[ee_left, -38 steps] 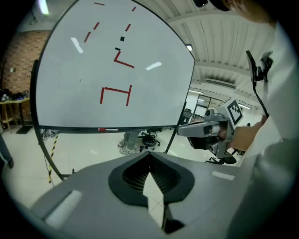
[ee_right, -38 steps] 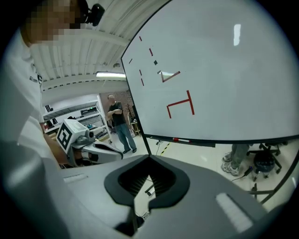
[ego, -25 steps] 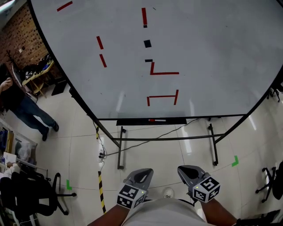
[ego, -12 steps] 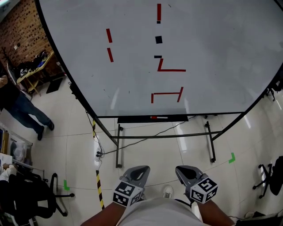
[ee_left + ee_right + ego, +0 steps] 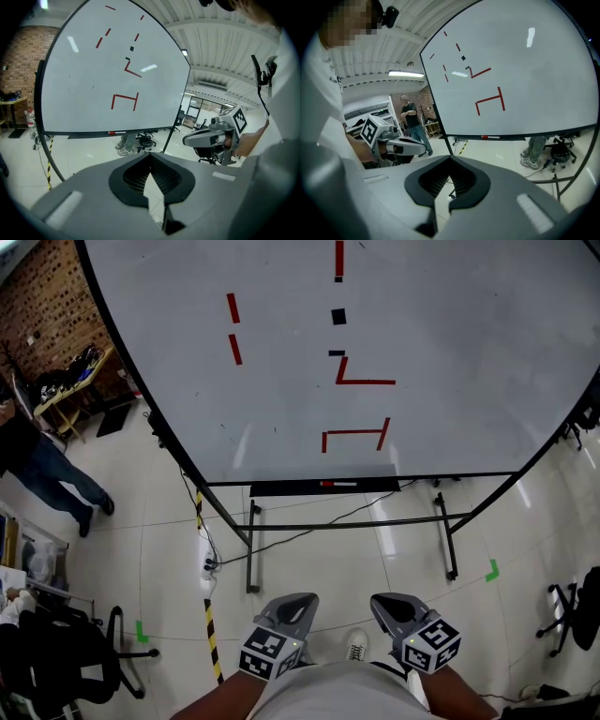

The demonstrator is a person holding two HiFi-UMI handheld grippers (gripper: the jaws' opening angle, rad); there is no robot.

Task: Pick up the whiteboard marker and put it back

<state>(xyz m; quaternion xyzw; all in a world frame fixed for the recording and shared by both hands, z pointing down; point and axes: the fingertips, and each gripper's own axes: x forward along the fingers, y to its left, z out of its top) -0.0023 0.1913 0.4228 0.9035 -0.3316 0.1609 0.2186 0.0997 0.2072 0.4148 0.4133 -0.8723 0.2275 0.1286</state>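
— Where is the whiteboard marker (image 5: 336,484) lying?

— It is lying flat on the dark tray (image 5: 281,488) that runs along the bottom edge of the whiteboard (image 5: 450,343). Its red cap is pointing toward nine o'clock and its white barrel toward three. From the grippers it is sitting at about twelve o'clock, well apart from both, with floor tiles (image 5: 319,559) stretching between.

— And the claws?

— The left gripper (image 5: 300,600) is being held low at the six o'clock edge of the head view. Its jaws are pressing together at the tips and gripping nothing (its own view is showing only floor through the hollow behind the tips). The right gripper (image 5: 382,600) is hanging just beside it at its three o'clock, jaws likewise closed on nothing. Both are pointing toward twelve o'clock, at the board.

— Anything on the board?

— Red strokes (image 5: 232,307) and small black patches (image 5: 338,317) are showing on the white surface. A red bracket shape (image 5: 354,439) is sitting just above the marker.

— What else is around?

— A person (image 5: 42,470) in dark clothes is standing at about ten o'clock, beside the board's left edge. A black chair (image 5: 66,652) is standing at eight o'clock. A yellow-and-black striped line (image 5: 214,643) is running along the floor by the left gripper, and a green tape mark (image 5: 491,570) is lying at two o'clock from the right gripper.
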